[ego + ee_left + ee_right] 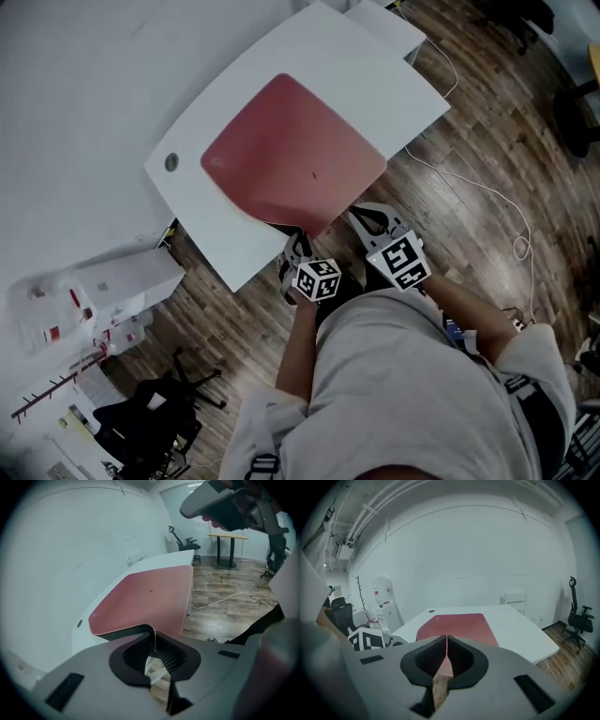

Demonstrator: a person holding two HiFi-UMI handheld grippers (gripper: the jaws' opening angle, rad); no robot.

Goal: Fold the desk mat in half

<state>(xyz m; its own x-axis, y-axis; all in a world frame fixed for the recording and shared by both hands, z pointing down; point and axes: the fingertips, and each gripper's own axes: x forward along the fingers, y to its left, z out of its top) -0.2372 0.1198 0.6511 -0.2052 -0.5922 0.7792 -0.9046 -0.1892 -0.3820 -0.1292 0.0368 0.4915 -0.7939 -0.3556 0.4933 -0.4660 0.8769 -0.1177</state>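
So the pink desk mat (291, 150) is lying mostly flat on the white tabletop (214, 242), and only its near edge is picked up. Both claws have that edge. The left claw (152, 637) is clamped down on the near-left part, with the edge curling up between the pads so you can see the dark underside. The right claw (446, 646) is closed tight on the near-right part, with a little wedge of pink poking through between its jaws. In the head view the two claws sit close together, side by side, right at the tabletop's near edge, and the marker cubes point back at the person.

The rest of the mat runs off toward the far side, not folded yet. There's a small round hole (172, 162) in the tabletop just left of the mat. A white cable (487, 195) snakes over the wooden floor (469, 141) to the right.
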